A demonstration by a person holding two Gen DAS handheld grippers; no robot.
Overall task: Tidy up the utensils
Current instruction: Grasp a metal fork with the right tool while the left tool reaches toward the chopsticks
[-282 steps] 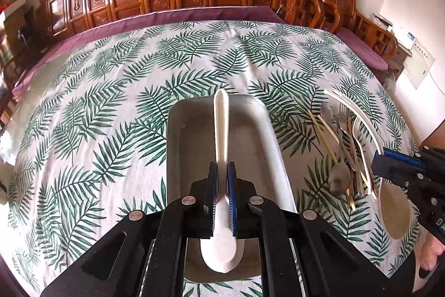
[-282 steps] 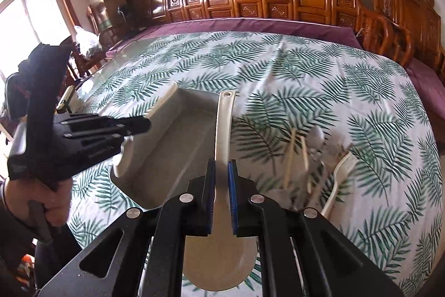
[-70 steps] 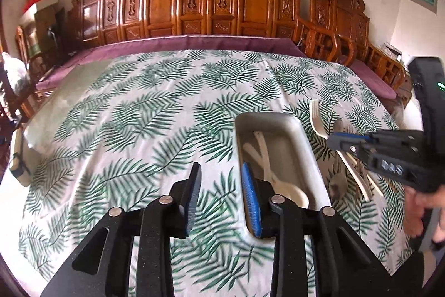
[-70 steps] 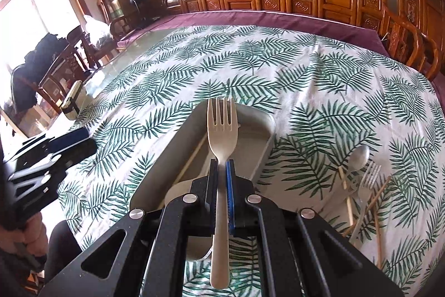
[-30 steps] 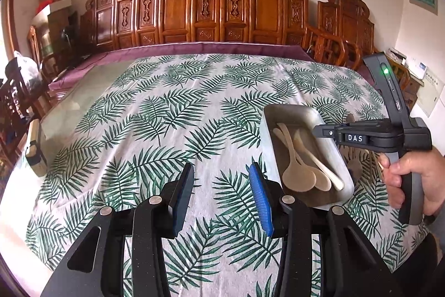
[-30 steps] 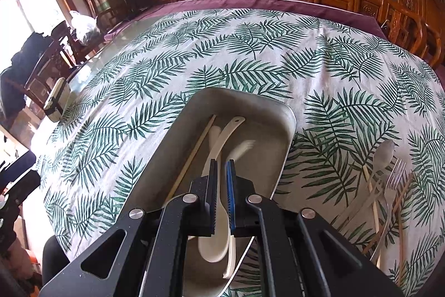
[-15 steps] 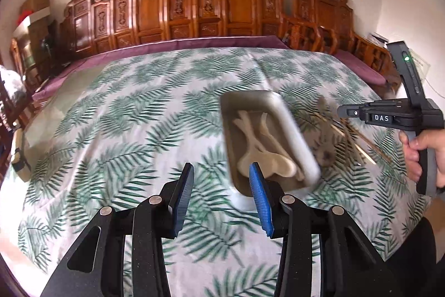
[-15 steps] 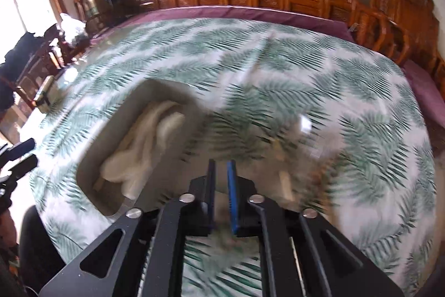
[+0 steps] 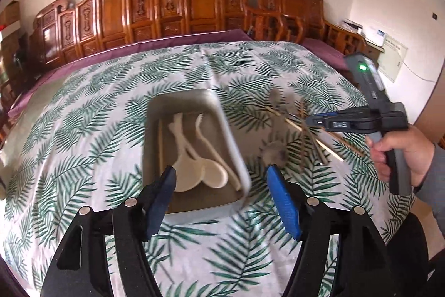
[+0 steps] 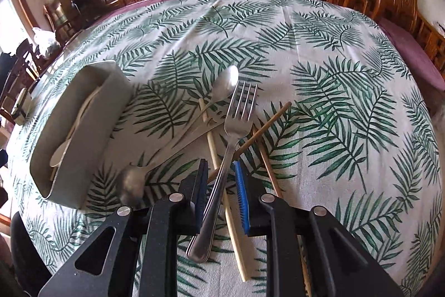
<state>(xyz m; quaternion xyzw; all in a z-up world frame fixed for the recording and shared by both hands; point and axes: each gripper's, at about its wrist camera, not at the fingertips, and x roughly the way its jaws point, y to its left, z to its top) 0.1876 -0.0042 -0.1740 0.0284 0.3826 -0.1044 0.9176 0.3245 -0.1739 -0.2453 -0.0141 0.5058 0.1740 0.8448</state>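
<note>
A grey metal tray (image 9: pixel 151 135) holds cream plastic spoons and a fork (image 9: pixel 194 157) and one chopstick; it also shows in the right wrist view (image 10: pixel 91 127). My left gripper (image 9: pixel 222 185) is wide open and empty, just in front of the tray's near end. My right gripper (image 10: pixel 221 185) is open around the handle of a metal fork (image 10: pixel 236 118) that lies on a pile of metal spoons (image 10: pixel 222 85) and chopsticks (image 10: pixel 214 146), to the right of the tray. The right gripper also shows in the left wrist view (image 9: pixel 314 120).
The table wears a palm-leaf cloth (image 10: pixel 347 102). Carved wooden chairs (image 9: pixel 194 4) line its far side and right edge. A second metal spoon (image 10: pixel 130 183) lies next to the tray's near right corner.
The right gripper dropped the cream fork into the tray, swung right to the utensil pile and opened around the metal fork. The left gripper opened wider and moved to the tray.
</note>
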